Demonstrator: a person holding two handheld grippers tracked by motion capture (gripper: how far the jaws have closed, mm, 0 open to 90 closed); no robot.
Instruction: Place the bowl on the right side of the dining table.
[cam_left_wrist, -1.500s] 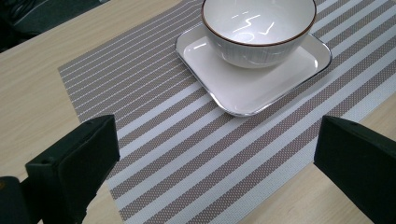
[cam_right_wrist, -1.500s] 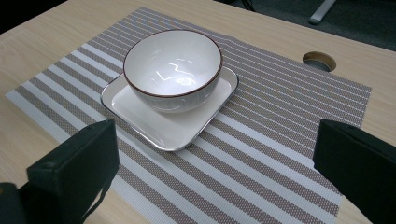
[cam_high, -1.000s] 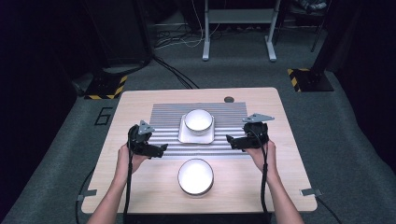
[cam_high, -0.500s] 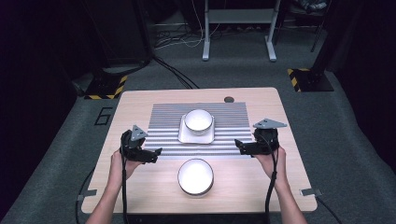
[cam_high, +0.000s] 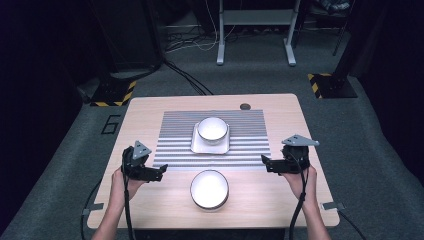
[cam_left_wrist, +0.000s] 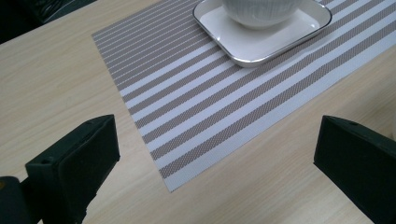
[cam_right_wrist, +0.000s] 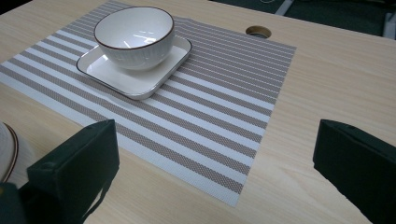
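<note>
Centrally, bowl (cam_high: 212, 128) sits on square plate (cam_high: 200, 146), both grippers wide apart, empty-handed.

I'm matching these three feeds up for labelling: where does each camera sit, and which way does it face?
High view: above the person's side, looking forward and down on the table; forearms, left hand-held gripper and right hand-held gripper show.
Left gripper view: rides the left hand-held gripper, facing the striped placemat; its open jaws show.
Right gripper view: rides the right hand-held gripper, facing the bowl on its tray; open jaws show.
Shared: placemat, tray, bowl.
</note>
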